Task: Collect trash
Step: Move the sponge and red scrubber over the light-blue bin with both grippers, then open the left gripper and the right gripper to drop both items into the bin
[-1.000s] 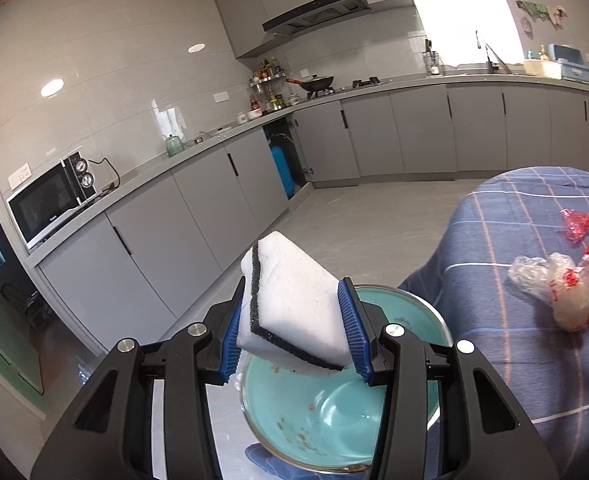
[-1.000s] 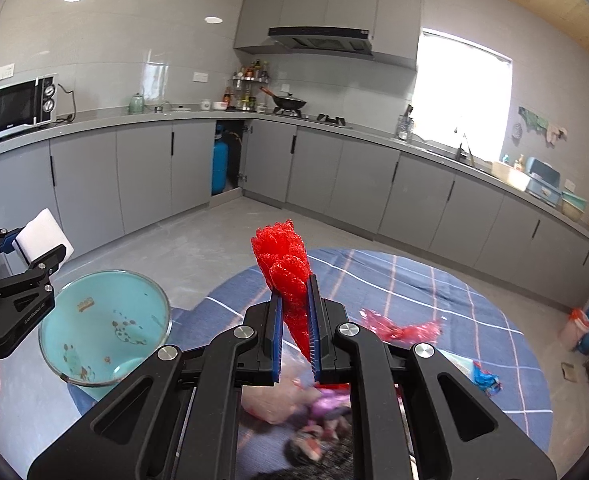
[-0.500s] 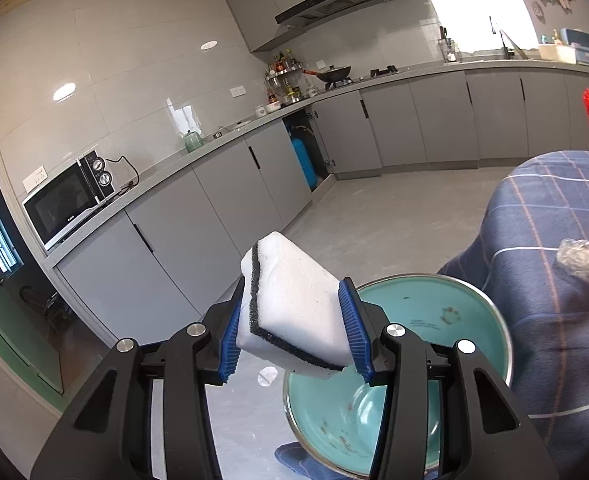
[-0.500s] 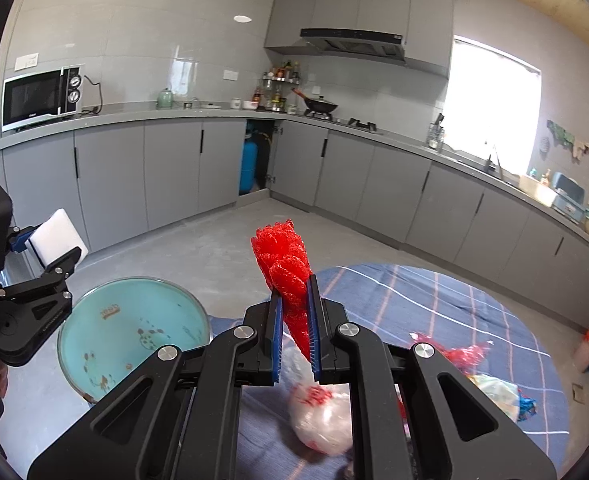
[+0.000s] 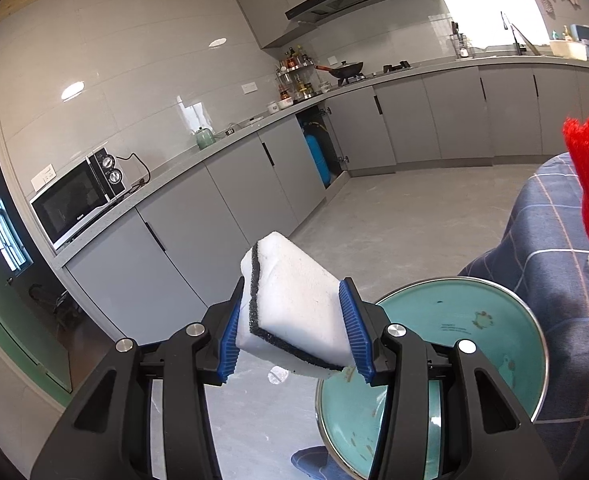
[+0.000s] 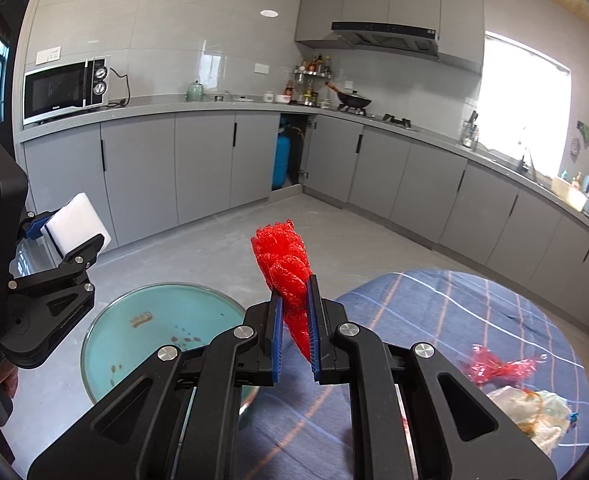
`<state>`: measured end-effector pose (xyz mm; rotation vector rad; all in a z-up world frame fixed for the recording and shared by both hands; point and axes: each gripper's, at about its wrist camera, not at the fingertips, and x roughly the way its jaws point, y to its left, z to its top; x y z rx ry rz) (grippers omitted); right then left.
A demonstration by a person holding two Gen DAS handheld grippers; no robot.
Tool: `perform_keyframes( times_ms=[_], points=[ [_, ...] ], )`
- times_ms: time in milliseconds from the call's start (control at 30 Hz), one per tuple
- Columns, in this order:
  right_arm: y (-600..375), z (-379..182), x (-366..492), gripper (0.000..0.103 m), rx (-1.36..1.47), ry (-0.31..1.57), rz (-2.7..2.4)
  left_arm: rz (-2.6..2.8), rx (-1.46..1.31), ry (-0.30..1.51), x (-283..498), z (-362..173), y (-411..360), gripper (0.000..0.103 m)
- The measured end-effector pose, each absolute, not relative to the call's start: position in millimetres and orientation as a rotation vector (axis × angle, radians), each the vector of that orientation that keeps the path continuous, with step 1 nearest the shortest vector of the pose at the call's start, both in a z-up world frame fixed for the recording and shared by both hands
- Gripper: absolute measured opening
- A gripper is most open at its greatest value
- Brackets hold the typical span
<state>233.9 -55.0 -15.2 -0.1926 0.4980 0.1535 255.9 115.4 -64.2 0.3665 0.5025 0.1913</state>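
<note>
My left gripper [image 5: 292, 330] is shut on a white sponge [image 5: 294, 312] with a dark scouring layer, held above the near edge of a teal bowl [image 5: 466, 344]. The bowl [image 6: 162, 320] is dirty inside and sits at the edge of a round table with a blue plaid cloth [image 6: 474, 312]. My right gripper [image 6: 294, 336] is shut on a red foam net [image 6: 284, 264], which sticks up between its blue pads. The left gripper [image 6: 68, 236] with its sponge shows at the left of the right wrist view. Red netting [image 6: 498, 368] and crumpled plastic wrappers [image 6: 534, 404] lie on the cloth at the right.
Grey kitchen cabinets [image 6: 202, 160] run along the walls, with a microwave [image 6: 64, 88] on the counter. A blue gas cylinder [image 6: 282, 160] stands in an open cabinet bay. Bare concrete floor [image 6: 222, 240] lies between table and cabinets. A dark shoe toe [image 5: 314, 460] shows below the bowl.
Both views have swung left across the kitchen. The bowl and the trash on the cloth have slid rightward in frame. Both grips are unchanged.
</note>
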Motion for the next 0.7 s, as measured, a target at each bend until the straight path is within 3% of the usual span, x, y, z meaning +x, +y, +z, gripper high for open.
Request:
perform_keyframes(
  times_ms=[700],
  points=[
    [-23, -31, 245, 0.012, -0.193, 0.512, 0.231, 0.19, 0.372, 0.53, 261, -74, 122, 0.047]
  ],
)
